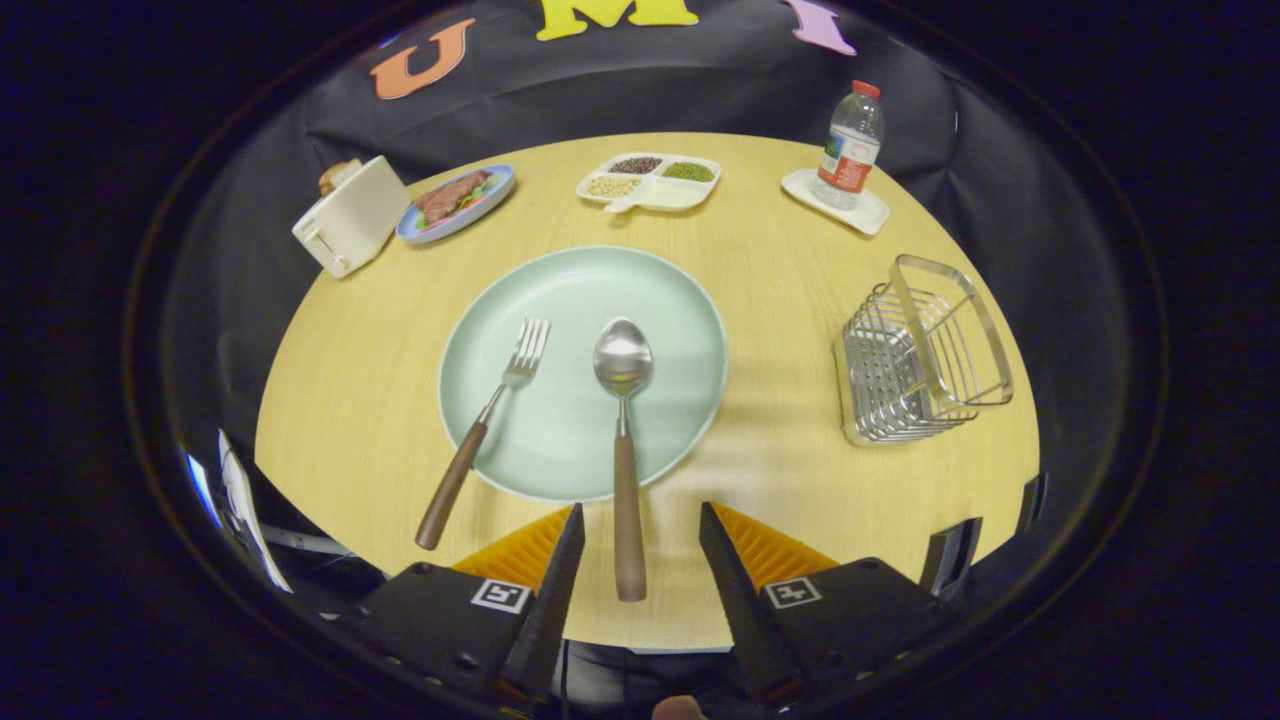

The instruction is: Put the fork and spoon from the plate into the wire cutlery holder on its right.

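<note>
A pale green plate (660, 300) lies in the middle of the round wooden table. A fork (482, 435) with a brown handle rests on the plate's left side, its handle hanging off the near rim. A spoon (624, 440) lies to the right of the fork, bowl on the plate, its brown handle reaching toward me over the table. My gripper (640, 520) is open, and the end of the spoon's handle sits between the two fingers without either touching it. The wire cutlery holder (920, 355) stands on the table to the right of the plate.
At the back of the table stand a white toaster (350, 215), a blue plate with food (455, 203), a white divided tray of beans (650, 180) and a water bottle (850, 145) on a white coaster. The table's near edge runs just under my fingers.
</note>
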The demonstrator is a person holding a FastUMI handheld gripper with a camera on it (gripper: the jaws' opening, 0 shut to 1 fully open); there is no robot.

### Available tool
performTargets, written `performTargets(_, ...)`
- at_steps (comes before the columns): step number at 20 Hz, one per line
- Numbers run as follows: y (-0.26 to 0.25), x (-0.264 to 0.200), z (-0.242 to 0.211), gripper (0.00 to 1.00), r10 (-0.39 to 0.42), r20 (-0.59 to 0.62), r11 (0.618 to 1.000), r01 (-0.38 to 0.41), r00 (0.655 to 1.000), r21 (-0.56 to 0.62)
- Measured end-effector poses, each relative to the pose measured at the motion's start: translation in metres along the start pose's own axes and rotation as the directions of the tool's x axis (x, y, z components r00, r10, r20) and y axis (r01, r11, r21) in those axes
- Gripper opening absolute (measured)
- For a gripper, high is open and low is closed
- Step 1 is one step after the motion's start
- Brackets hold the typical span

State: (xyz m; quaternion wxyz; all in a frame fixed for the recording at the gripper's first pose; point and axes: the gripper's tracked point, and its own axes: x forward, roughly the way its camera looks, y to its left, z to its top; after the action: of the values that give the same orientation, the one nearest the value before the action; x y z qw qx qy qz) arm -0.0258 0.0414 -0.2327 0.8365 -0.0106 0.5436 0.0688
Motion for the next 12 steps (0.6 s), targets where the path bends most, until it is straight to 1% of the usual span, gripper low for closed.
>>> performTargets(1,0.002,0.001,-0.001,0.66,0.009,-0.002,1.000,-0.009,1.000,0.003)
performTargets(3,0.000,0.007,-0.001,0.53,0.003,-0.007,1.000,-0.003,1.000,0.007)
performTargets(4,-0.001,0.008,-0.001,0.38,-0.004,-0.015,1.000,0.004,1.000,0.013)
performTargets(5,0.000,0.009,-0.002,0.29,-0.005,-0.020,1.000,0.005,1.000,0.022)
performTargets(6,0.003,0.010,-0.004,0.16,0.001,-0.025,1.000,0.000,1.000,0.025)
performTargets(7,0.003,0.008,-0.001,0.12,0.006,-0.020,1.000,-0.005,1.000,0.015)
performTargets(9,0.005,0.006,-0.001,0.05,0.018,-0.021,0.999,-0.018,1.000,0.031)
performTargets(12,0.002,-0.003,0.002,0.05,0.045,-0.022,0.998,-0.044,0.999,0.049)
